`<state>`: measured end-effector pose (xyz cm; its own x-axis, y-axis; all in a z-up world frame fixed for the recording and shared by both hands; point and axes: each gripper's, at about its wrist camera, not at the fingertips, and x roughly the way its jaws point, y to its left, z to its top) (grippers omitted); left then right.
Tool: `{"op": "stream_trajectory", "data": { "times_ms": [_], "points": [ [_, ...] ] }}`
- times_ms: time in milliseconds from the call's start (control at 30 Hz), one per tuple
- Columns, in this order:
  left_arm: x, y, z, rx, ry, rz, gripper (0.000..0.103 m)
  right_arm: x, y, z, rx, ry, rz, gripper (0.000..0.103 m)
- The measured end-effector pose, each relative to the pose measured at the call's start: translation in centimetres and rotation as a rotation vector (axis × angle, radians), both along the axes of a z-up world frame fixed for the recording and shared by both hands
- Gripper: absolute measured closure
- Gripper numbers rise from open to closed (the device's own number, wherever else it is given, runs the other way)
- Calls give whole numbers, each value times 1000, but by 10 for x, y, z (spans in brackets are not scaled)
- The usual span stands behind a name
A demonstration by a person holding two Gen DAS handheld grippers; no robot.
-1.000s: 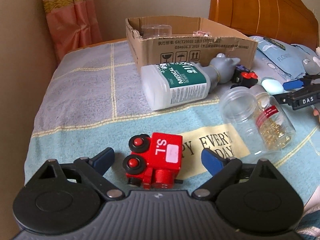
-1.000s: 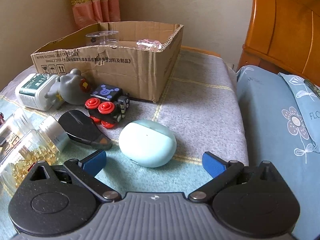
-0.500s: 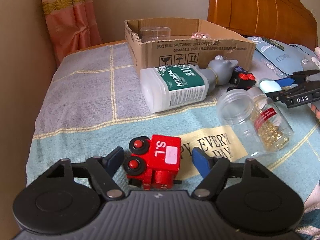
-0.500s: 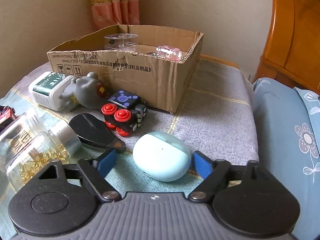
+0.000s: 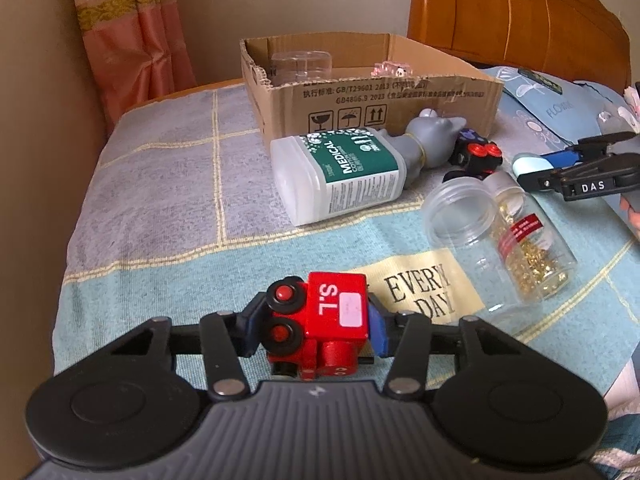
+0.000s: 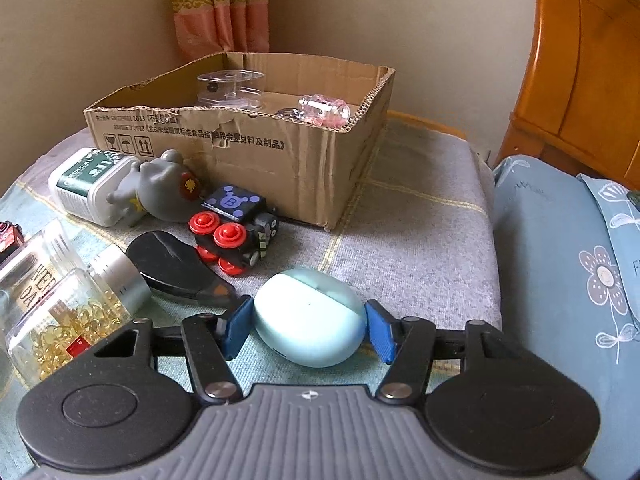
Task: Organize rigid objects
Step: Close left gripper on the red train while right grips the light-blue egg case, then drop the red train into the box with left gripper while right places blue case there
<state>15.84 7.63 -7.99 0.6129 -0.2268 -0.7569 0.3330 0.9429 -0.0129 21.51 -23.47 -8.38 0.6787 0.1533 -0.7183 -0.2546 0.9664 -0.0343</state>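
Now the left gripper (image 5: 314,326) jaws pinch the red toy train (image 5: 320,324), the right gripper (image 6: 308,326) jaws clamp the pale-blue case (image 6: 310,316).

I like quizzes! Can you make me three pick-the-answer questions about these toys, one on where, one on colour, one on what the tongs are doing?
1. Where is the white bottle?
A in the box
B lying in front of the box
C on the pillow

2. What colour is the toy train in the left tongs?
A red
B yellow
C green

3. The right tongs are
A wide open
B closed on the egg-shaped case
C out of view

Answers: B, it lies on its side by the box wall; A, its body is red; B, both pads touch the case.
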Motion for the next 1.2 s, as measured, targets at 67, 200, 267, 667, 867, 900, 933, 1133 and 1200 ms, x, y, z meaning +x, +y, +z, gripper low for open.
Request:
{"op": "stream_trajectory", "data": {
  "times_ms": [67, 200, 267, 667, 867, 900, 933, 1133, 1200],
  "points": [
    [2, 0, 1, 2, 13, -6, 54, -1, 0, 1, -6, 9, -3, 38],
    [2, -2, 5, 8, 41, -26, 55, -7, -4, 4, -4, 24, -4, 38],
    [1, -3, 7, 21, 47, -40, 55, -10, -5, 6, -7, 26, -1, 38],
    [2, -3, 37, 41, 38, -90, 55, -24, -3, 35, -4, 17, 50, 38],
    [9, -11, 60, 51, 15, -132, 55, -27, 2, 54, 23, 0, 88, 38],
    [11, -12, 63, 50, 9, -139, 55, -27, 3, 58, 27, -7, 95, 38],
    [14, -14, 68, 47, 1, -143, 55, -27, 5, 62, 30, -11, 103, 38],
    [37, -28, 96, 25, -53, -175, 55, -19, 14, 85, 28, -57, 144, 38],
    [51, -34, 108, 28, -82, -179, 55, -14, 17, 93, 19, -74, 158, 38]
  ]
}}
